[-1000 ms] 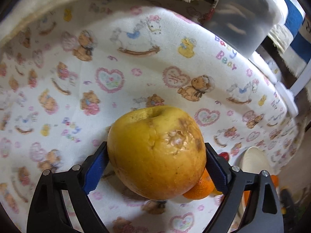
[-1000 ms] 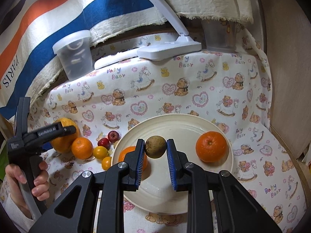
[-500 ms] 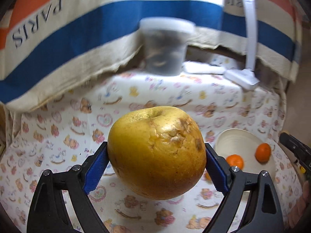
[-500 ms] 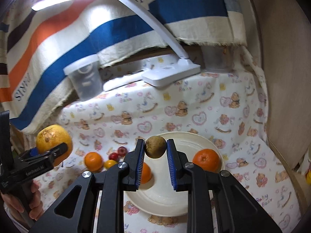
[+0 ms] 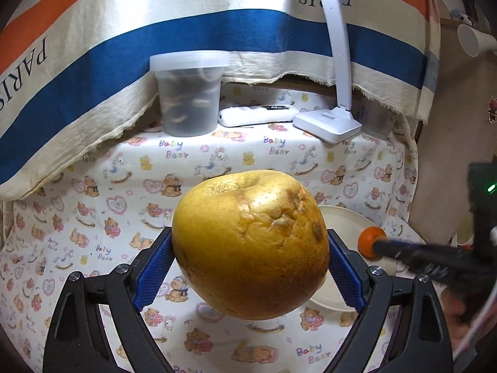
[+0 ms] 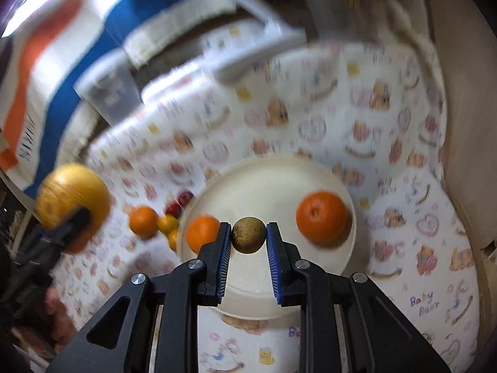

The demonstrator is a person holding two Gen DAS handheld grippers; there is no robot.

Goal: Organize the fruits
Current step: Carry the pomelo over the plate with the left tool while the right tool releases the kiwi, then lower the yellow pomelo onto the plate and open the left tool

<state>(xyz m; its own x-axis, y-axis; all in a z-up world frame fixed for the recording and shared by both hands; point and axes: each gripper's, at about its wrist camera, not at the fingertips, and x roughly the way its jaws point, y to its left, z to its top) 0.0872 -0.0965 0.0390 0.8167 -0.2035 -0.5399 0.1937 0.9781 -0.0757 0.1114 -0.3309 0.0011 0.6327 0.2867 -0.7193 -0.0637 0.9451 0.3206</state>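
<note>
While my left gripper (image 5: 250, 264) has its fingers clamped on a big yellow fruit (image 5: 250, 245), my right gripper (image 6: 248, 242) pinches a small brown fruit (image 6: 248, 234) above the plate (image 6: 273, 174).

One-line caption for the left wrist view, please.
Left gripper holds a large yellow fruit in its jaws above the bear-print cloth, plate and desk lamp beyond.
</note>
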